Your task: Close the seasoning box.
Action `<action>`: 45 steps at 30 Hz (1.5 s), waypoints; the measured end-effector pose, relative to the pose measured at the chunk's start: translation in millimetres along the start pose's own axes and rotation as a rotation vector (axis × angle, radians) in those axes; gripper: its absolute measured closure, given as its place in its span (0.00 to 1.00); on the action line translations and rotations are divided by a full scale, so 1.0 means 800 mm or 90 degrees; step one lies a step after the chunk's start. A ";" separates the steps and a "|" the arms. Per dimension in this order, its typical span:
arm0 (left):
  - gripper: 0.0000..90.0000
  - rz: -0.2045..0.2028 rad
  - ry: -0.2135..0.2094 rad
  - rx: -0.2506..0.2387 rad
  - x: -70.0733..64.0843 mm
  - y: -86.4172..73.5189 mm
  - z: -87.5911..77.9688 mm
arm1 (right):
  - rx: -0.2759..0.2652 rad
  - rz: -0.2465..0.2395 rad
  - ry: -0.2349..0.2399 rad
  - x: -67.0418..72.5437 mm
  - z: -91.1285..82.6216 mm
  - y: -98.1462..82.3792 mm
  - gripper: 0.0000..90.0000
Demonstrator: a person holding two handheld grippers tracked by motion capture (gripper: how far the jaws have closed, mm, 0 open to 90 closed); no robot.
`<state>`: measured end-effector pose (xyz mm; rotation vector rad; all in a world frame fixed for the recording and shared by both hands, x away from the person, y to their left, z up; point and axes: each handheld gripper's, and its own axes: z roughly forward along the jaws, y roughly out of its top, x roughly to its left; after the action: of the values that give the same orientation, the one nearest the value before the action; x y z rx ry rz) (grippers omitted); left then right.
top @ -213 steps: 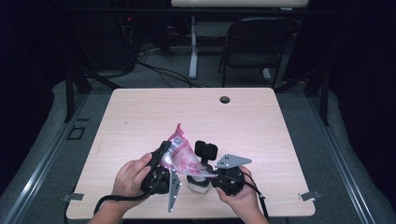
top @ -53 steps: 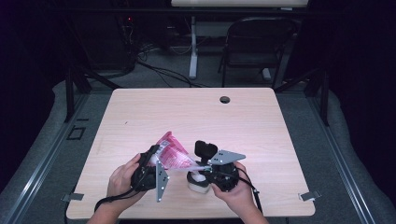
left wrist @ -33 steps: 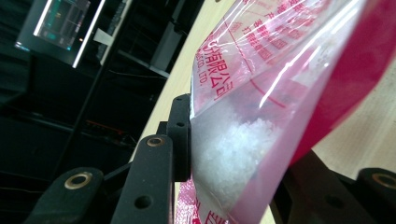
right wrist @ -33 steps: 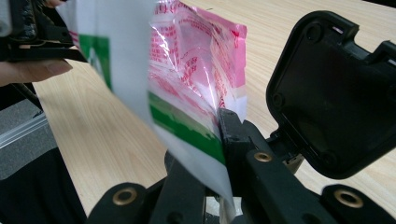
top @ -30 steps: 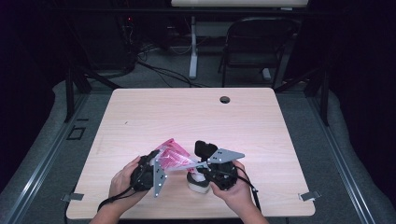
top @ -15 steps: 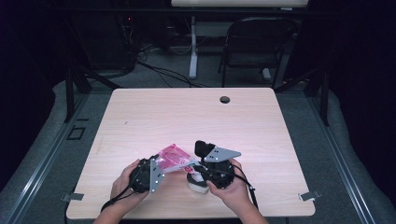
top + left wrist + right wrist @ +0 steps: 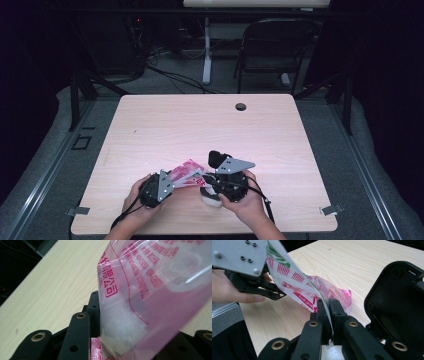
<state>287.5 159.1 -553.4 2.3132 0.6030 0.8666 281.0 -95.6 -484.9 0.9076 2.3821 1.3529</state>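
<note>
Dark room, pale wood table (image 7: pixel 210 130), black folding chair (image 7: pixel 272 45) beyond its far edge, a small round hole (image 7: pixel 241 106) near that edge. I work at the near edge, both hands low over the wood.

My right hand-held gripper (image 7: pixel 329 307) has its jaws pressed together on the thin edge of a pink printed plastic bag (image 7: pixel 309 293); the film runs up out of the pinch and away toward the left hand-held gripper (image 7: pixel 265 287), which shows there under its grey plate.

In the left gripper view the bag (image 7: pixel 150 290) hangs right in front of the jaws, clear film with pink lettering, a white clump inside its lower part. The left jaw lies against the film; the other is hidden behind the bag, so I cannot tell if that gripper clamps it.

From above, the bag (image 7: pixel 186 174) lies stretched between the two grippers, left one (image 7: pixel 167 182), right one (image 7: pixel 210 181). A white object (image 7: pixel 211 197) sits just under my right gripper.
</note>
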 end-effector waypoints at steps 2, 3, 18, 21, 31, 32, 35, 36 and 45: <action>0.77 -0.016 -0.014 0.000 0.000 -0.002 0.003 | -0.001 0.000 0.002 0.000 0.000 0.000 0.97; 0.77 -0.023 -0.023 0.005 0.000 -0.004 0.006 | -0.004 0.001 0.004 0.000 0.000 0.000 0.97; 0.80 -0.062 -0.066 0.011 -0.001 -0.016 0.020 | -0.010 0.009 0.012 -0.001 0.003 0.000 0.79; 0.80 -0.077 -0.075 0.005 -0.001 -0.019 0.023 | -0.015 0.014 0.021 -0.001 0.003 0.000 0.73; 0.81 -0.115 -0.093 -0.004 0.006 -0.024 0.026 | -0.030 0.020 0.026 -0.003 0.001 0.001 0.64; 0.81 -0.115 -0.093 -0.004 0.006 -0.024 0.026 | -0.030 0.020 0.026 -0.003 0.001 0.001 0.64; 0.81 -0.141 -0.100 -0.009 0.012 -0.026 0.025 | -0.039 0.024 0.024 -0.006 -0.003 0.001 0.63; 0.81 -0.149 -0.104 -0.010 0.015 -0.027 0.024 | -0.043 0.026 0.022 -0.006 -0.003 0.001 0.63; 0.82 -0.242 -0.087 -0.036 0.048 -0.040 0.012 | -0.055 0.030 0.019 -0.009 -0.008 0.002 0.63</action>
<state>314.2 201.6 -563.7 2.0904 0.9064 0.5349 284.2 -103.6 -480.8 0.9320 2.3184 1.4842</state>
